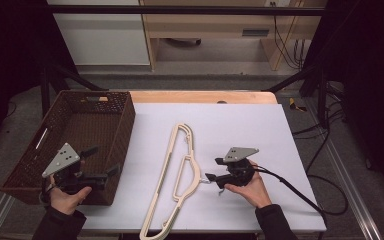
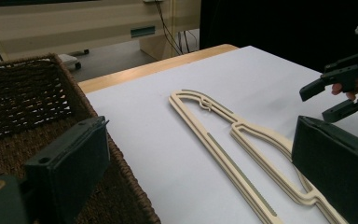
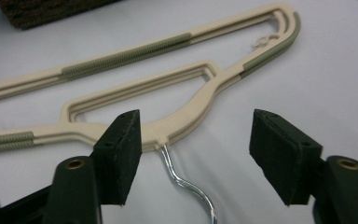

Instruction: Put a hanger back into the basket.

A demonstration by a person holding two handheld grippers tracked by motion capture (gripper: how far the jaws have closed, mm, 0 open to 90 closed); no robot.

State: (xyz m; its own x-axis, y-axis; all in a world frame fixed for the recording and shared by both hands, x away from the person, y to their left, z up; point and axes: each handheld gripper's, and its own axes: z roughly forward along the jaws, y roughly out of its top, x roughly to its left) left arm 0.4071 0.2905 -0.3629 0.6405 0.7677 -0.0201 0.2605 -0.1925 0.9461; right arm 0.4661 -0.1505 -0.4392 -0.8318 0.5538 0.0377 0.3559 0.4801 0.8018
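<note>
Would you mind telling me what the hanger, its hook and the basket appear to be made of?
Hanger: probably matte cream plastic with moulded ridges and greenish ribbed strips. Hook: shiny bent wire, likely metal. Basket: dark brown woven wicker or similar.

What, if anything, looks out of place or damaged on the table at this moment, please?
Nothing stands out: the cream hanger lies flat and whole on the white sheet, its metal hook intact, beside the upright wicker basket.

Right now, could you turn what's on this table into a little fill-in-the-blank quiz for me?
1. The cream hanger lies flat on the ____ sheet.
2. The brown woven basket sits at the table's ____ side.
3. The right gripper has its jaws ____ around the hanger's metal hook.

Missing words: white; left; open
</note>
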